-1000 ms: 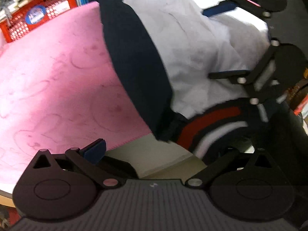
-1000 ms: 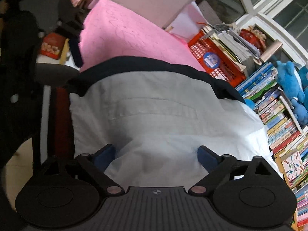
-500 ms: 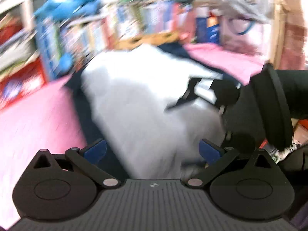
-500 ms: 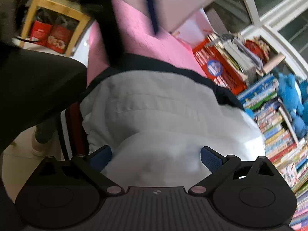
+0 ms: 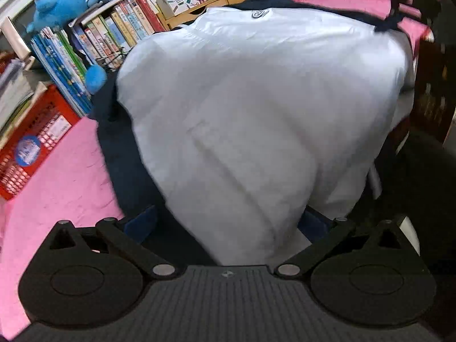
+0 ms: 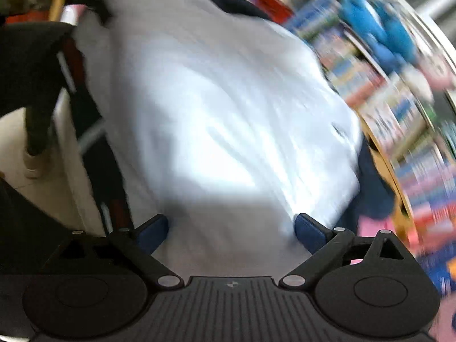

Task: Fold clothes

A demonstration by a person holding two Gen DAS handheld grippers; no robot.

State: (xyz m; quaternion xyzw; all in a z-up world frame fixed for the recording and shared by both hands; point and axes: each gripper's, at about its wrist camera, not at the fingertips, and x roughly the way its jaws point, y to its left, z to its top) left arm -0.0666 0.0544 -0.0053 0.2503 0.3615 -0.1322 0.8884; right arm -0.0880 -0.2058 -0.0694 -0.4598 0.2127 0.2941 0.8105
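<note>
Both tongs, left [image 5: 226, 222] and right [image 6: 230, 228], stay spread wide; the jacket [image 5: 256, 108] now fills mid-frame, books [image 5: 94, 37] swinging into the upper left.

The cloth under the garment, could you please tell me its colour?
Pink cloth, clearest in the left wrist view.

Right gripper [image 6: 229, 228] jaws spread wide, blue pads [image 6: 309, 232] on either side of the white garment [image 6: 216, 119], which bulges up between them. Navy trim with red and white stripes [image 6: 94, 156] runs down its left edge. Blurred bookshelf [image 6: 399, 119] right, blue plush toy [image 6: 379, 28] on top.
</note>
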